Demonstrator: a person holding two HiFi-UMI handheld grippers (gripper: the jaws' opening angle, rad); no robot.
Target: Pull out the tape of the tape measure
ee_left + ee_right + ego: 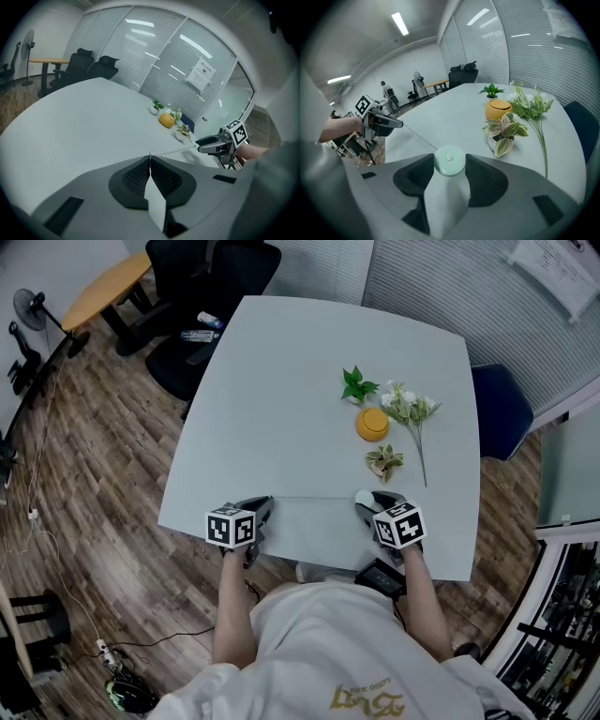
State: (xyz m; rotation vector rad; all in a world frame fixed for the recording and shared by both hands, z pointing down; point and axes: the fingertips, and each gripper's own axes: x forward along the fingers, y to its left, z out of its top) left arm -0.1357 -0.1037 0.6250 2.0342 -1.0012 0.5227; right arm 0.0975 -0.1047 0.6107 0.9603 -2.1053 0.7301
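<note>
Head view: one tape measure [366, 499], one tape [314, 497], one orange pot [372, 424].

Right gripper [450, 165] has its jaws clamped on a round, pale-green tape measure [449, 158]; its tape [417, 135] stretches left over the white table [454, 105] to the left gripper [399, 125]; an orange pot [498, 109], a plant [505, 131] and flowers [529, 105] sit at right.

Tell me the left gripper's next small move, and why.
Probably draw the left gripper straight away from the right gripper, in line with the tape. The left jaws are shut on the tape's end and the right gripper clamps the tape measure. Only a short run is stretched between them, so more can likely come out.
</note>
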